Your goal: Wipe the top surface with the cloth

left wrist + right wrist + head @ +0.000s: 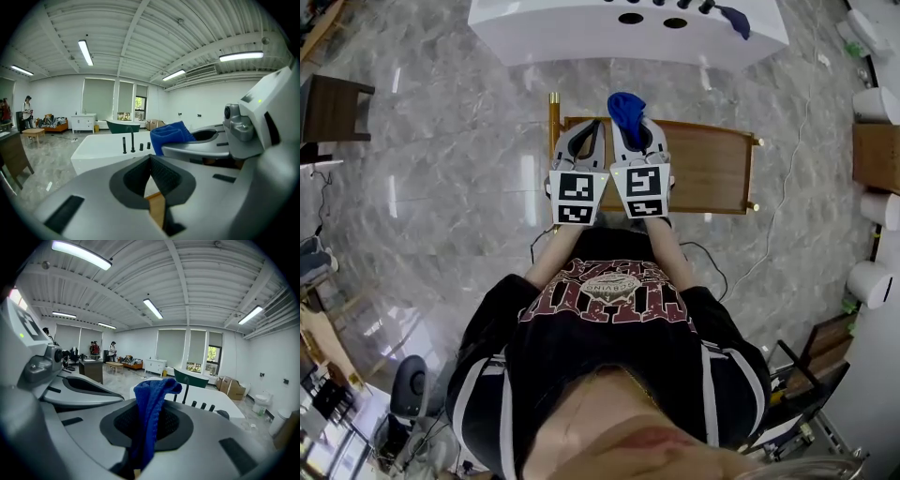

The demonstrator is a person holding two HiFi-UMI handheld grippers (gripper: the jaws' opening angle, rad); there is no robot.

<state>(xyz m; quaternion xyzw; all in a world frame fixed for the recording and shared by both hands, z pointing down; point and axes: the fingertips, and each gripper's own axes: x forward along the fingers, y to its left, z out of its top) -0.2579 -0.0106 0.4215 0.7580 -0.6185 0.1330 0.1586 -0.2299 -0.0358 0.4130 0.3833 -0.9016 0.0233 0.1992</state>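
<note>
Your left tongs [589, 131] are up in the air over the left part of the wooden table [712, 173]. In the left gripper view, the 2 jaws of these tongs [151, 158] are pressed together at the tips, and nothing is in them. A bit of brown wood shows through the gap below the tips.

Your right tongs [630, 127] are just beside the left ones, side by side. They are shut tight on the blue cloth [625, 106]. In the right gripper view the cloth [150, 404] runs down between the 2 jaws, and its top pokes up past the tips. The cloth is held over the table, but I can't tell if it touches the wood.

Past the table stands a big white bathtub [581, 33] with black taps [132, 140].
</note>
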